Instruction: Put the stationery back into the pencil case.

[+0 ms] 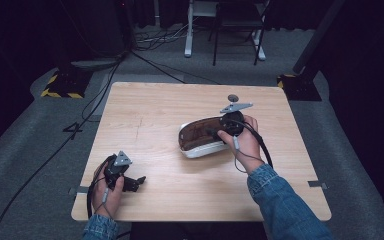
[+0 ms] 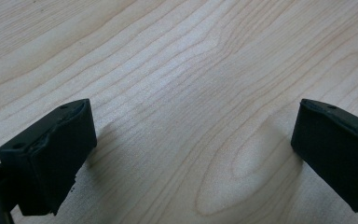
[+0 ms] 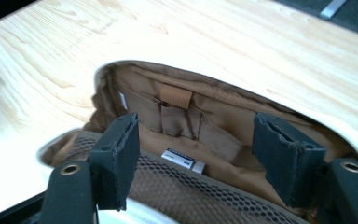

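Right claw (image 1: 219, 131) gapes empty above open brown-lined case (image 1: 200, 136) on table (image 1: 145, 112).

Both claws, left (image 1: 136, 184) and right (image 3: 200, 158), agape.

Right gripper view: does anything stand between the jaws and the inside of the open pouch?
Nothing visible does. The right gripper hangs open just above the pouch, with only its brown lining, pockets and mesh flap below the jaws.

The high view looks forward and down on the whole table (image 1: 145, 105). Both gripper views sit close above its wooden top, shared with the high view.
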A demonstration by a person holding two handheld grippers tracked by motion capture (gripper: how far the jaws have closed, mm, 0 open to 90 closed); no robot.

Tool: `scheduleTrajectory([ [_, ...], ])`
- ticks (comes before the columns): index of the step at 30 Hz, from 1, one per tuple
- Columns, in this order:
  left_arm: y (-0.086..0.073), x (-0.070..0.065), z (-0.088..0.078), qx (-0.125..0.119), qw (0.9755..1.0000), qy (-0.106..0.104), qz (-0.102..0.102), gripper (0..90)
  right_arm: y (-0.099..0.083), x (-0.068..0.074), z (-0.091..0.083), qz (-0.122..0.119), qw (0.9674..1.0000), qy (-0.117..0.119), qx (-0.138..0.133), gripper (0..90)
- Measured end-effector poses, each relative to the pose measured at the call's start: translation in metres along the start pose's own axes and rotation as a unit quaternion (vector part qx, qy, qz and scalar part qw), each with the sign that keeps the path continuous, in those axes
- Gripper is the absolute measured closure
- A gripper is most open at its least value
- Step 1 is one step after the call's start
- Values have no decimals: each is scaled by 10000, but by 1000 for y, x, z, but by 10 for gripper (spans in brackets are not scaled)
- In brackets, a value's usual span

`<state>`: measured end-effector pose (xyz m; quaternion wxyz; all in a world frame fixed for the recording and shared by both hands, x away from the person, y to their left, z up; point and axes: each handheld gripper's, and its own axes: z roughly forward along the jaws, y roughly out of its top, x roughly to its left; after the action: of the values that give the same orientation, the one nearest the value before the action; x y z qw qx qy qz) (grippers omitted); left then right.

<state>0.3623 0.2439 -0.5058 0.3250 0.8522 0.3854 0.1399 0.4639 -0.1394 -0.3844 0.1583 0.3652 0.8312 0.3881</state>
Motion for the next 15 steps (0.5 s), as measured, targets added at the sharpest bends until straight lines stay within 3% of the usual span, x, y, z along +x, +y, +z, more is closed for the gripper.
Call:
scheduleTrajectory([
  [10,0,0,0,-2,10000,5,5,6,-6,0,-37,-93,9996,48,-248,310],
  [15,0,0,0,-2,10000,4,4,6,-15,-2,-54,-126,9993,30,-343,244],
])
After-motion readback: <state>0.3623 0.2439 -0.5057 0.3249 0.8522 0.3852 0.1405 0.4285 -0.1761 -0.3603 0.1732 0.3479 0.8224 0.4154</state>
